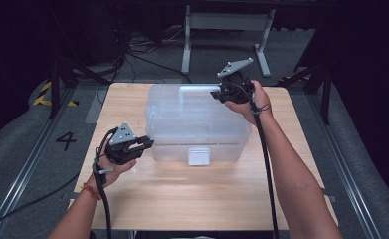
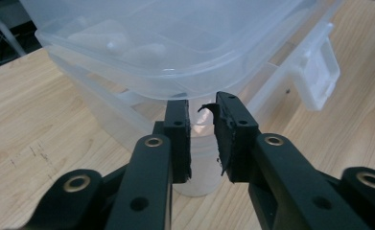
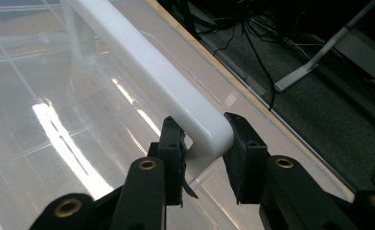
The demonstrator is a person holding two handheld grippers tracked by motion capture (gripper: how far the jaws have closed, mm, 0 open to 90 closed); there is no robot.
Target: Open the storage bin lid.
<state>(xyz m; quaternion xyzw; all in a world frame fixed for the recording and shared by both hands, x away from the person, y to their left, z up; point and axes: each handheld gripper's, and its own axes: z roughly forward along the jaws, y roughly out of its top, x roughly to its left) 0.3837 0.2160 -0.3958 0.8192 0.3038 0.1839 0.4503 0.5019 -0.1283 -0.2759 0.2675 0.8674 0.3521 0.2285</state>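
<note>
Nearest the person, at the front left corner of the clear plastic storage box (image 1: 197, 122) that sits mid-table on the wooden table (image 1: 192, 194), the left gripper (image 2: 202, 139) has its jaws parted by a narrow gap, tips just under the overhanging lid edge and holding nothing. Torn padding curls off one jaw face, which could make any pinch here slip. On the box's front wall hangs a white latch (image 1: 199, 156), and whether it is fastened cannot be judged. If it is fastened, prying at the corner would likely drag the whole box instead of raising the lid. At the box's far right corner, the right gripper (image 3: 202, 143) straddles the bend of the white handle (image 3: 166, 81) with its jaws either side; whether they actually press on it is unclear. A hold that close to the rounded end may slide off, and lifting from one corner could tip the box. Pale shapes inside the box are too blurred to identify.
</note>
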